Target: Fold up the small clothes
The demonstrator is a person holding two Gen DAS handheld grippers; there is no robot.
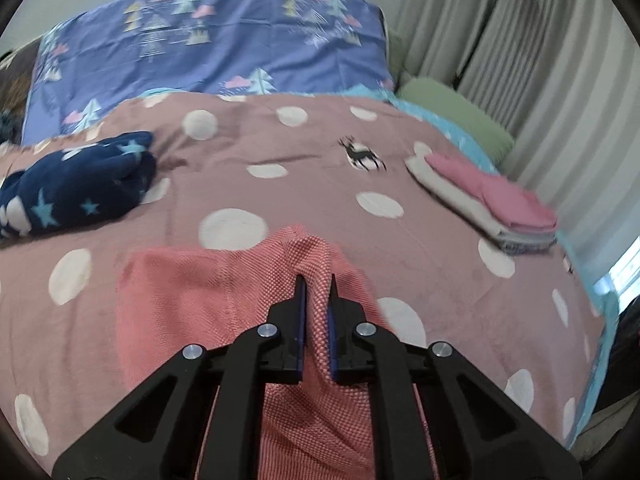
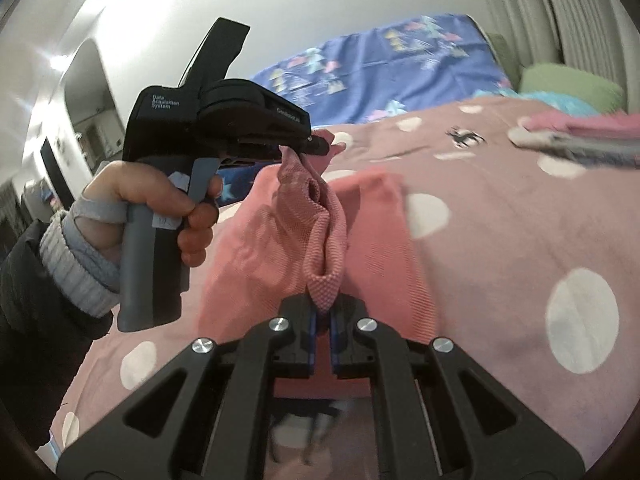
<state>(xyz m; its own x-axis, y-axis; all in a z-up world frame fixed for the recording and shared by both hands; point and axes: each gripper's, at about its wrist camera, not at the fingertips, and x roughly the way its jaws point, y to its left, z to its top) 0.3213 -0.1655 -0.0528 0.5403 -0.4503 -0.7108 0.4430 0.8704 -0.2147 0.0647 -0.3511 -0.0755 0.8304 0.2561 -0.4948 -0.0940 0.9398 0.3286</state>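
A salmon-pink knit cloth (image 1: 224,280) lies on the polka-dot bed cover, with one edge lifted. My left gripper (image 1: 316,284) is shut on a bunched edge of this cloth. In the right wrist view the left gripper (image 2: 320,146) shows held in a hand, pinching the far end of the lifted edge. My right gripper (image 2: 323,308) is shut on the near end of the same edge of the pink cloth (image 2: 324,236), which stretches between the two grippers above the bed.
A stack of folded clothes (image 1: 492,204), pink on top, sits at the right of the bed; it also shows in the right wrist view (image 2: 580,136). A navy star-print garment (image 1: 76,188) lies at the left. A blue pillow (image 1: 208,44), green cushion (image 1: 452,116) and curtains are behind.
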